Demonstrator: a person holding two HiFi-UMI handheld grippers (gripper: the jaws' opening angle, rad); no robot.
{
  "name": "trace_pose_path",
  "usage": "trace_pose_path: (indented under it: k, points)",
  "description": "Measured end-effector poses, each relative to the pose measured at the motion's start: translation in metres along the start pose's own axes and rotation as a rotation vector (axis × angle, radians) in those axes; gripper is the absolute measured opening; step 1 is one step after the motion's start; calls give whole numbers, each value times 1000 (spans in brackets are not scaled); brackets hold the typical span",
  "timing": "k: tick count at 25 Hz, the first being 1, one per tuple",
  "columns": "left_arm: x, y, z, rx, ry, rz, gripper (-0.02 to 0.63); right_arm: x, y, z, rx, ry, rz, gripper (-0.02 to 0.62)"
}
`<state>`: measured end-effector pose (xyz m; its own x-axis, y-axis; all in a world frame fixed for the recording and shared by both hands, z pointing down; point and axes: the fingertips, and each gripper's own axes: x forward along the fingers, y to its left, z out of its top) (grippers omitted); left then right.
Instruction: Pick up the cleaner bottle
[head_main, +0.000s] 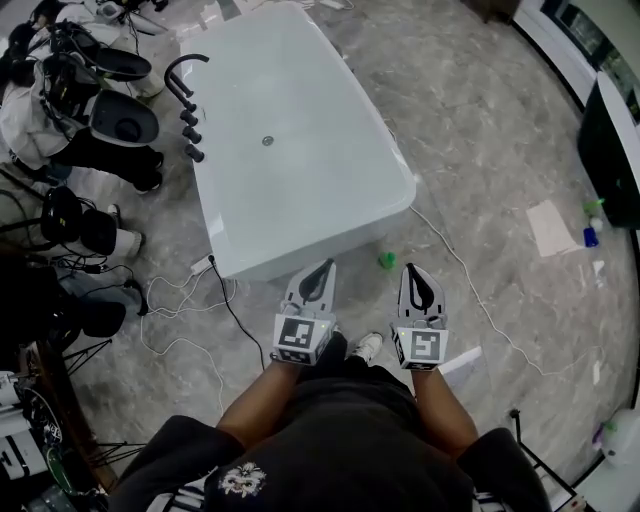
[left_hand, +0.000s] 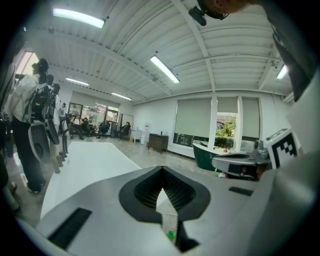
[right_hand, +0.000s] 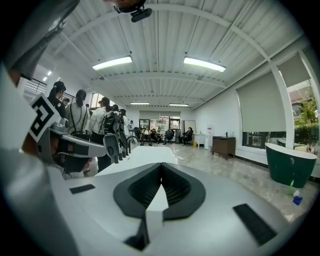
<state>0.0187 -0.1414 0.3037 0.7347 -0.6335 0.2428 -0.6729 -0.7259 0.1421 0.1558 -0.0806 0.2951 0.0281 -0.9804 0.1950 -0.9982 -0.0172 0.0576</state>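
Observation:
A small green bottle (head_main: 386, 260) stands on the marble floor just off the near corner of the white bathtub (head_main: 300, 150). Through the gap low between the jaws in the left gripper view, a bit of the green bottle (left_hand: 171, 234) shows. My left gripper (head_main: 324, 267) (left_hand: 161, 172) hangs a little left of the bottle and nearer to me, jaws together with nothing in them. To the bottle's right my right gripper (head_main: 414, 271) (right_hand: 161, 167) is shut and empty. Both point toward the tub.
Black taps (head_main: 187, 110) line the tub's left rim. Several people with gear stand at the left (head_main: 90, 120), among cables on the floor (head_main: 200, 300). A dark green tub (right_hand: 290, 167) is at the right, with a green and a blue bottle (head_main: 592, 222) beside it.

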Motion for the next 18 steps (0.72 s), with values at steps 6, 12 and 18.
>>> trace_pose_path:
  k: [6,12,18]
  points:
    - [26,36,1,-27,-29,31,6,44,12,2,-20,-2,57,15]
    - [35,46,-14,-51,-38,110,6,63,7,-19,-42,2,131,15]
    - [42,37,-69,-58,-77,237,6,75,-8,-80,-37,-13,215,15]
